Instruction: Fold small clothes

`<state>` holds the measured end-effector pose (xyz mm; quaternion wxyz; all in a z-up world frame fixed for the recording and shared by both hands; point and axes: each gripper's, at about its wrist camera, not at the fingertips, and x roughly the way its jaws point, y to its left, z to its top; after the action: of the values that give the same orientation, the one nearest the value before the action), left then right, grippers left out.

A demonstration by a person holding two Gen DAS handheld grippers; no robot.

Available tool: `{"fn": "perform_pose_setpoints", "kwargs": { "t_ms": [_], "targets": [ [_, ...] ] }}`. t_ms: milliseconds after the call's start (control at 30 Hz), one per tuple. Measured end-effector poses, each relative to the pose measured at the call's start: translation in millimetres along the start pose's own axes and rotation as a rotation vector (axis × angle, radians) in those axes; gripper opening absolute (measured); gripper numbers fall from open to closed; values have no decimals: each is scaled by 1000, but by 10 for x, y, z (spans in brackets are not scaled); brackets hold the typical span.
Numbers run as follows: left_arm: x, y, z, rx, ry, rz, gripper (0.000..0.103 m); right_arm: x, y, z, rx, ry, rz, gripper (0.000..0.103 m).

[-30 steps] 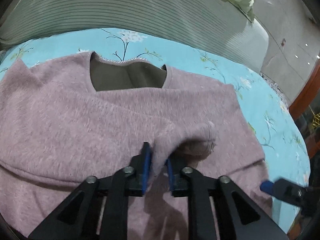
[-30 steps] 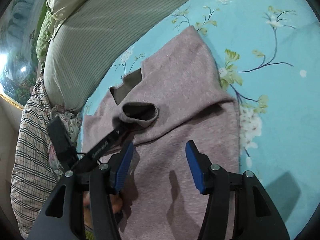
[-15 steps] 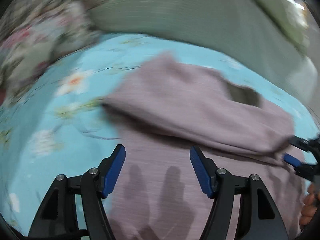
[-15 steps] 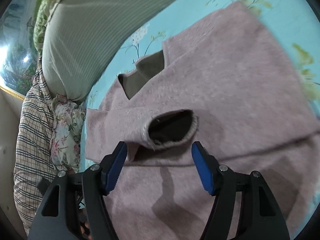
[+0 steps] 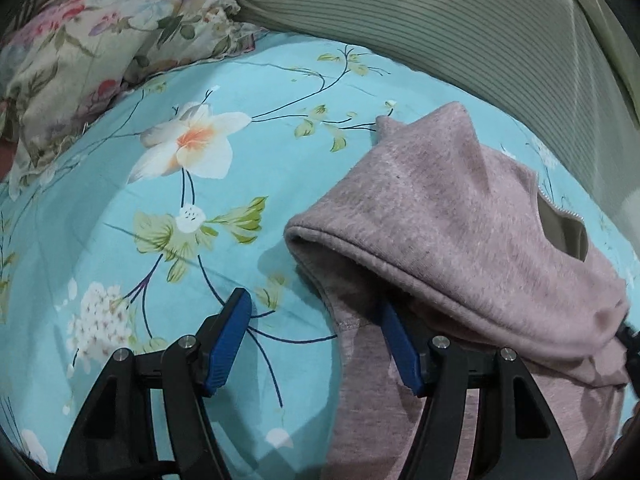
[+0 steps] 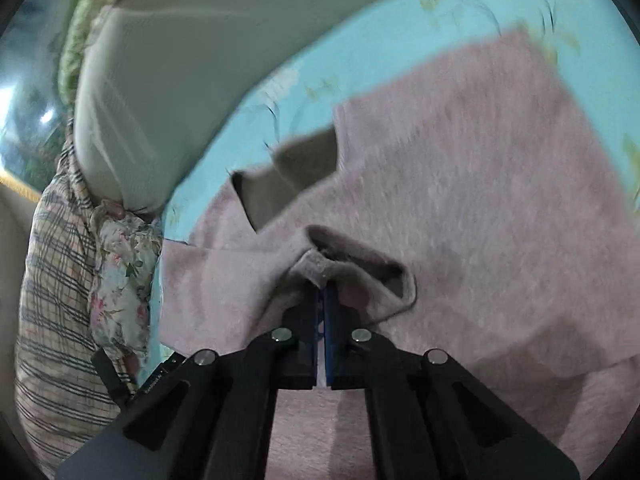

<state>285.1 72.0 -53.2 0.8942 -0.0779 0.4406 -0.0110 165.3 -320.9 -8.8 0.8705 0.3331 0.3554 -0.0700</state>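
Your mauve fleecy knit sweater [image 5: 472, 216] lies on the turquoise bedsheet printed with flowers and thin dark stems [image 5: 168, 184], its neckline toward the grey-green ribbed blanket [image 5: 460, 28] at the far side. One sleeve is folded across the body, and its cuff [image 6: 360, 276] sits right at the tips of your right gripper [image 6: 322, 292], whose blue pads are pinched tight on the cuff's rim. Your left gripper [image 5: 316, 320] stands wide apart with nothing held: one pad is over bare sheet, the other is tucked just under the rolled shoulder fold at the sweater's side edge.

Expect this garment to be light, thick and very soft. It will sag and drape from any single grip, and the fuzzy surface should cling to itself and to the sheet rather than slide, so a dragged layer is likely to bunch. It is not fragile, though a pinch on the nap alone may slip off.

Take hold at stitched edges, where the fabric is doubled and firmer: the cuff rim you already have, and for the left hand the hemmed side edge or the shoulder fold beside its inner pad. Grip both layers there, or the lower one will probably stay behind.
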Motion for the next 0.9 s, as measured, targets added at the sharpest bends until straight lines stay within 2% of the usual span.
{"fn": "perform_pose_setpoints", "kwargs": {
  "t_ms": [133, 167, 200, 467, 667, 733, 833, 900],
  "targets": [
    [14, 9, 24, -8, 3, -3, 66, -487, 99, 87, -80, -172, 36, 3],
    [26, 16, 45, -10, 3, -1, 66, -636, 72, 110, -100, -225, 21, 3],
    [28, 21, 51, -11, 2, 1, 66, -687, 50, 121, -107, -238, 7, 3],
    [48, -7, 30, 11, -4, 49, 67, -543, -582, -2, -43, -105, -202, 3],
    [-17, -73, -32, 79, -19, 59, 67, -562, -574, -20, -45, -120, -219, 3],
    [-32, 3, -32, 40, -21, 46, 67, -563, -573, -3, -13, -112, -242, 3],
    [-107, 164, -30, -44, -53, 32, 66, -809, -510, -62, -15, -201, -358, 3],
    [-145, 150, -43, -42, -60, 24, 66, -1000, -418, -101, -21, -276, -349, 3]
  ]
}}
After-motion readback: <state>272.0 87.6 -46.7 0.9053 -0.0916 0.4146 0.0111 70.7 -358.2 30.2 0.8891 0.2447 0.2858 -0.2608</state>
